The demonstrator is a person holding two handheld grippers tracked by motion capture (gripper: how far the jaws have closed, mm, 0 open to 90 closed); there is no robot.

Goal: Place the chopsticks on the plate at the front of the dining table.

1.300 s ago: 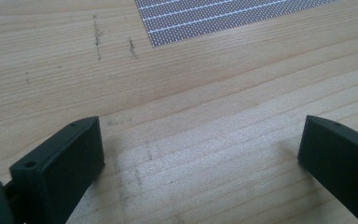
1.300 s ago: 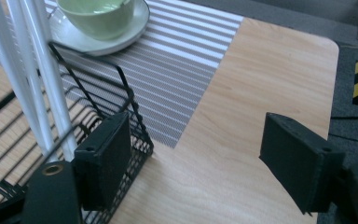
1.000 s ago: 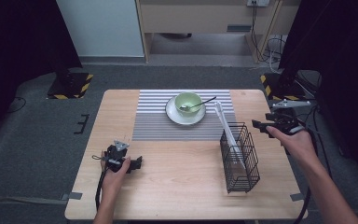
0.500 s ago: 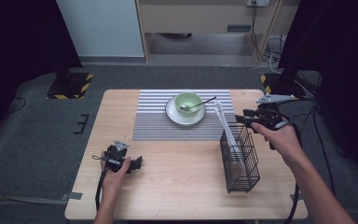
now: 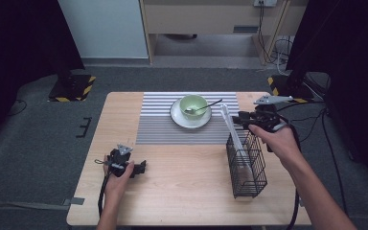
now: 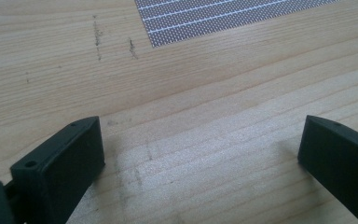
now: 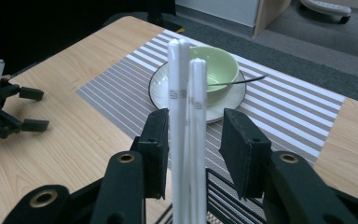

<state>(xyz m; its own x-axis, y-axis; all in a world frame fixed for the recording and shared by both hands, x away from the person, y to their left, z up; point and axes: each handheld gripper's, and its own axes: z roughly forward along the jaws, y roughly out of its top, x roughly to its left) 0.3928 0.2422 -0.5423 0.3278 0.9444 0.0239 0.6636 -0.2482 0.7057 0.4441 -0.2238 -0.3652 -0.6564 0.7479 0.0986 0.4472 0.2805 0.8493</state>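
Two white chopsticks (image 5: 230,125) stand tilted in a black wire basket (image 5: 247,167) at the table's right. My right gripper (image 5: 237,117) is level at their upper ends. Its jaws have just been closing with the chopsticks (image 7: 186,93) between them. In the right gripper view the left pad is against the sticks and a small gap remains at the right pad, so my right gripper (image 7: 196,126) still counts as open. My left gripper (image 5: 141,166) rests on the wood at the front left. There my left gripper (image 6: 200,140) is open with nothing between its jaws.
A green bowl (image 5: 193,104) with a dark spoon (image 5: 210,105) sits on a white plate (image 5: 177,117) on the striped placemat (image 5: 158,124) at the back centre. Bare wood lies between the left gripper and the basket.
My right gripper has moved left from the table's right edge to the tops of the chopsticks, and its jaws have narrowed around them. The left gripper has stayed put.
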